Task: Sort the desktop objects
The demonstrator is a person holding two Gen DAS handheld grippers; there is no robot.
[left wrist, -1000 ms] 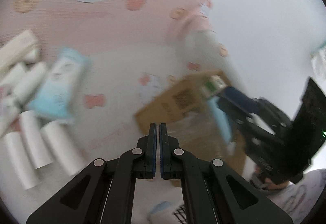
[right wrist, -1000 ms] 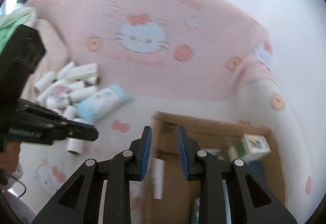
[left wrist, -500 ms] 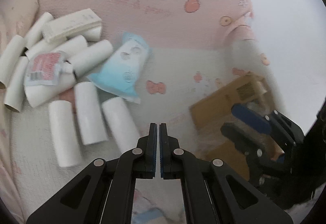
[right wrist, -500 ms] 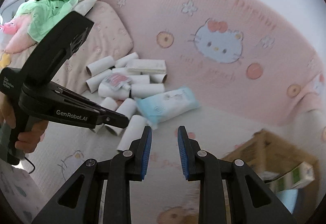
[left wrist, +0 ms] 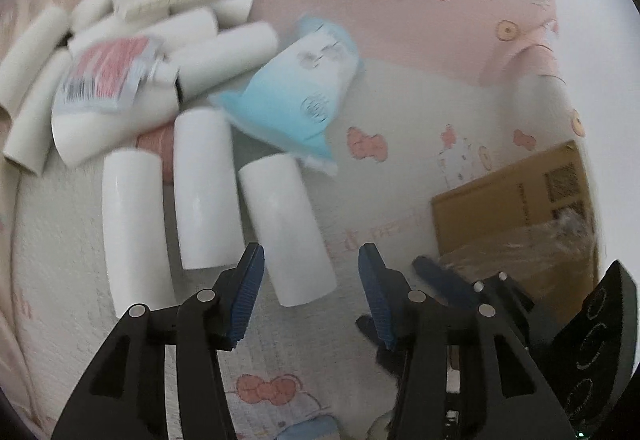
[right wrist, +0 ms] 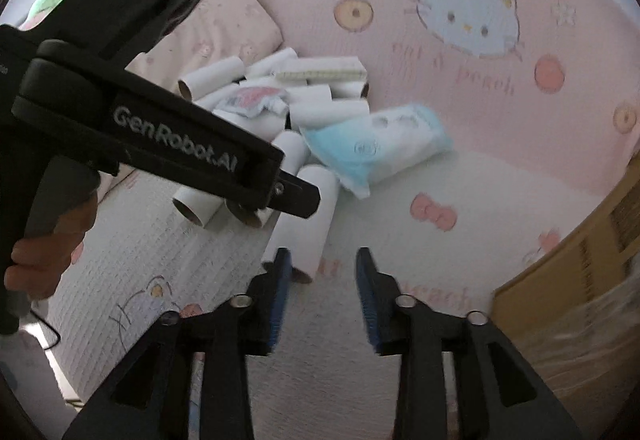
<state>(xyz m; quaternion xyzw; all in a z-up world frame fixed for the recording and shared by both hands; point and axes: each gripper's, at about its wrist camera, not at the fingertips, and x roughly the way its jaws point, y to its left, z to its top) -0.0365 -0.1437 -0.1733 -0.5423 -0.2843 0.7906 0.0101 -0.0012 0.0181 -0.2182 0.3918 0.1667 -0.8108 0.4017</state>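
The left gripper (left wrist: 311,264) is seen with its jaws opening wide, and nothing is pressed between them. The nearest white tube (left wrist: 286,228) lies just ahead of the jaws, its near end reaching between the tips, closer to the left jaw; it appears to have been lined up along the jaws' axis so that it can be closed on across its width. Two more white tubes (left wrist: 206,192) lie side by side beyond the left jaw. Farther ahead and to the left, a heap of tubes (left wrist: 120,52) is piled with a red-and-white pouch (left wrist: 106,74) on top. A blue wipes pack (left wrist: 296,96) is found straight ahead, past the nearest tube.

The right gripper (right wrist: 322,260) also has its jaws opening, to a moderate gap, with nothing held; the same tube's near end sits just ahead of its left jaw. A cardboard box (left wrist: 516,212) stands beyond the right jaws of both grippers, presumably kept close as the place into which the items are sorted.

Everything rests on a bed (right wrist: 440,260) covered in white quilted fabric with pink cartoon prints, with a pink padded bolster (right wrist: 400,20) behind it and a pale wall beyond. A hand (right wrist: 44,252) is seen on the left gripper's handle.
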